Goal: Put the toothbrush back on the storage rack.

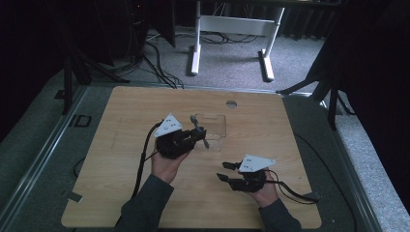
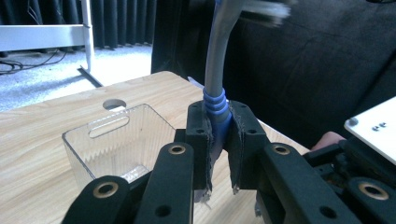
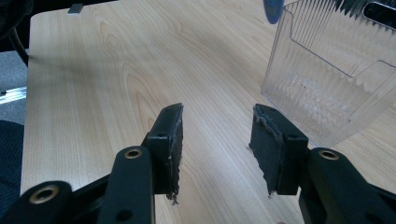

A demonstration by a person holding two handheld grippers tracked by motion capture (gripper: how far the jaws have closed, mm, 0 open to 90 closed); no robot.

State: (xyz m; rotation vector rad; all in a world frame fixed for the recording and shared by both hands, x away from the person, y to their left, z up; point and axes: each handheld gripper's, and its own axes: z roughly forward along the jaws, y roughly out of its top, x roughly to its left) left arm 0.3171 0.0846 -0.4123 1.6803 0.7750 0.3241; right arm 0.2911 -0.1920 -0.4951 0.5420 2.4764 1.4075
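1. Right gripper point(image 1: 225, 171) near the surface's point(image 1: 121, 193) front edge: fingers spread, nothing between them.
2. Left gripper point(image 2: 219, 154) pinches our toothbrush point(image 2: 215, 70) at its ribbed blue grip; we judge it light, stiff, slick. Hold there.
3. Clear bin point(image 1: 212, 126) past mid-surface, likely light and tippy.

Hidden and cropped parts
Toothbrush point(image 2: 215, 70): head blurred at the left gripper view's top edge; lower handle hidden between the tongs' pads. Clear bin point(image 3: 336, 70) cropped at right.
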